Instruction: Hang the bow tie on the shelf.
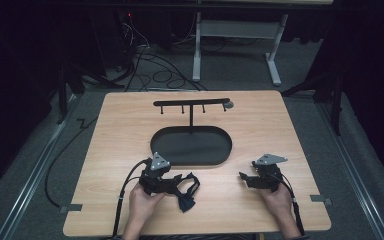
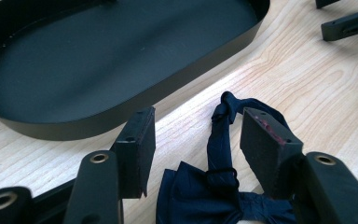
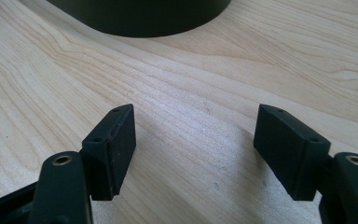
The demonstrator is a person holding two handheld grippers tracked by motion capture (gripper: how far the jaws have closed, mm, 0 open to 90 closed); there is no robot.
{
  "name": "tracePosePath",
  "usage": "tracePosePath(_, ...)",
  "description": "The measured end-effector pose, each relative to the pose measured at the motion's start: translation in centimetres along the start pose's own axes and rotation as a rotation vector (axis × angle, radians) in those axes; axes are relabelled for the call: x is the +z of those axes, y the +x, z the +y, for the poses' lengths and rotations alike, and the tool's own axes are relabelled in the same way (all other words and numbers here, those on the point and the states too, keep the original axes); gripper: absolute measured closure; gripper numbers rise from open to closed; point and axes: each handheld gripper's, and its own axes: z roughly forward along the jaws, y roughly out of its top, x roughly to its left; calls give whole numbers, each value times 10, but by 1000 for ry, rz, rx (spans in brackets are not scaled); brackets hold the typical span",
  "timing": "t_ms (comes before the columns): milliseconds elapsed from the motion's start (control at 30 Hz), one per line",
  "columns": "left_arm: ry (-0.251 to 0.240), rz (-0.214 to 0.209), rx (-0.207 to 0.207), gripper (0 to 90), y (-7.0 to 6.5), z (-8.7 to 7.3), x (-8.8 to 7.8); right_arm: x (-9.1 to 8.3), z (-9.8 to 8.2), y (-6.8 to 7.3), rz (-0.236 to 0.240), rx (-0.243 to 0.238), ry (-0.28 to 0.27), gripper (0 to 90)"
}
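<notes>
On the wooden worktop [image 1: 110, 130], the left tool [image 1: 177, 178] sits at about seven o'clock, jaws spread wide around a navy bow tie [image 2: 214, 186] lying flat between them. The black oval tray [image 1: 192, 147] lies at centre. At five o'clock the right tool [image 1: 246, 179] rests, jaws apart over bare wood.

The right gripper [image 3: 195, 144] has its two black jaws spread wide apart, with nothing between them but the bare, light wood-grain surface of the table [image 3: 205, 84]. Both jaws sit low over the table. At the top edge, beyond the jaws, the curved dark wall of a black tray [image 3: 144, 16] rests on the wood.
</notes>
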Motion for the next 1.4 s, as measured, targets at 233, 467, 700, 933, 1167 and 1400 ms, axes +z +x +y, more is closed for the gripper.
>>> tracePosePath(233,-20,-20,-6,525,-4,-4,9,0,0,0,-1,-2,-1,310)
tracePosePath(467,15,-33,4,553,-9,-8,21,0,0,0,-1,-1,0,310)
tracePosePath(700,74,-26,23,601,-12,-9,32,0,0,0,-1,-1,0,311)
tracePosePath(933,50,-23,28,701,-11,-12,30,0,0,0,-1,0,-1,311)
tracePosePath(1167,68,-37,35,809,-9,-12,30,0,0,0,-1,1,-1,312)
tracePosePath(1400,63,-52,31,854,-7,-11,27,0,0,0,-2,2,-2,312)
